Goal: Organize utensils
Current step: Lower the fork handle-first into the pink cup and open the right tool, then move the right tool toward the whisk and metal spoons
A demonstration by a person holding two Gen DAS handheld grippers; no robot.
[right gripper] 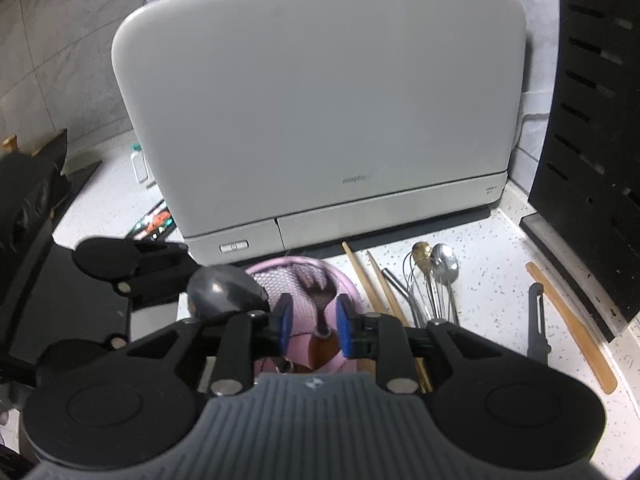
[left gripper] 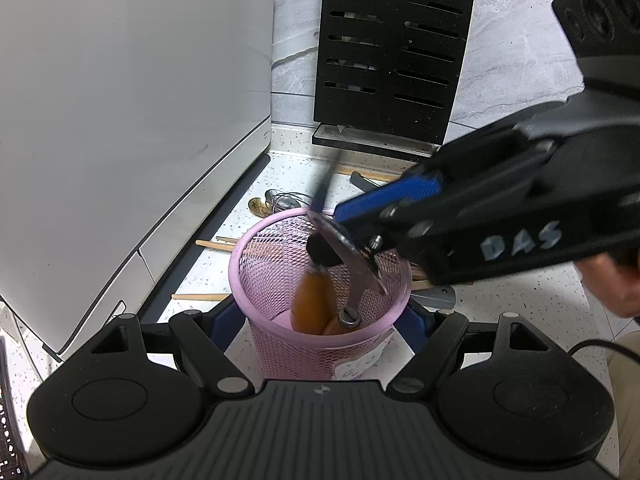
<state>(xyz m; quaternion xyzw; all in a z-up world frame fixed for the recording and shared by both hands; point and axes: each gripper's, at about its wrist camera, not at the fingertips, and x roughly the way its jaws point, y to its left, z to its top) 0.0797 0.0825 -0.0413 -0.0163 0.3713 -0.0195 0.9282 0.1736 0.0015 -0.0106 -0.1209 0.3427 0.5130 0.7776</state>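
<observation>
left claw (left gripper: 322, 320) pinches the pink mesh cup (left gripper: 320, 312) steady so the spread right claw (right gripper: 312, 320) can drop a wood-handled utensil (left gripper: 312, 304) in; spoons (right gripper: 442, 266) wait at 2 o'clock.

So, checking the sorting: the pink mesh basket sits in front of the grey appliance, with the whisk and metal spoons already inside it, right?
No. The whisk and metal spoons lie on the counter right of the pink mesh basket, not inside it, as the right wrist view shows. The basket does sit in front of the grey appliance.
</observation>
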